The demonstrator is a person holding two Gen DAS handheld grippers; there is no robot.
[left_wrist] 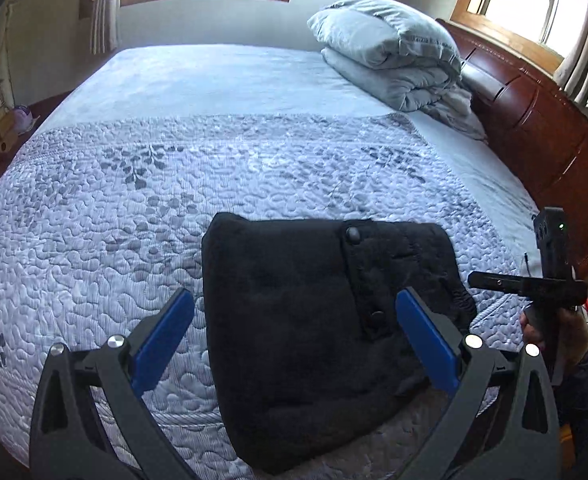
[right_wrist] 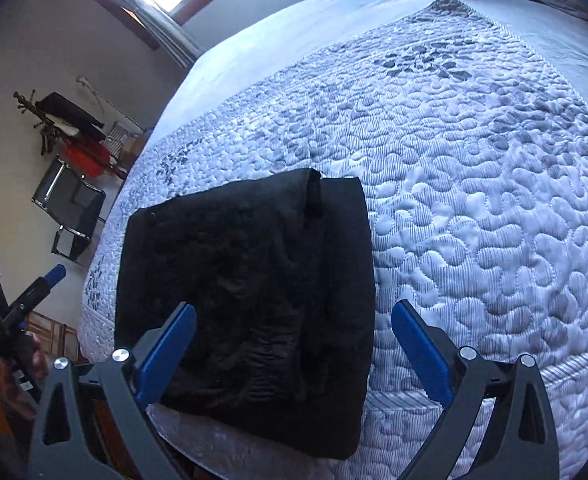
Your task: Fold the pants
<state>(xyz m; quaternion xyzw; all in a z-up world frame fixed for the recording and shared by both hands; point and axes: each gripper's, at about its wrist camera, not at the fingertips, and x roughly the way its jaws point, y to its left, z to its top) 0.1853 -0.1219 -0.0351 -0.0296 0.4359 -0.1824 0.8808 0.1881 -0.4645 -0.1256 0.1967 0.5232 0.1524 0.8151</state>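
Both sets of jaws wide, nothing held. Black folded pants (left_wrist: 294,340) on bed (left_wrist: 173,200), near edge hidden, folds too dark.

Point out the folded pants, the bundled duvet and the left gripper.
folded pants (left_wrist: 294,320), left wrist view, middle of top layer
bundled duvet (left_wrist: 390,48), left wrist view, upper fold
left gripper (left_wrist: 294,340), left wrist view, midway between fingertips

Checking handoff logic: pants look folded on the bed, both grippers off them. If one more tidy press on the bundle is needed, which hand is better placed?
Left, probably. The left gripper frames the pants squarely between its open jaws; the right gripper sits off towards the bundle's edge, half over bare quilt. Neither holds anything.
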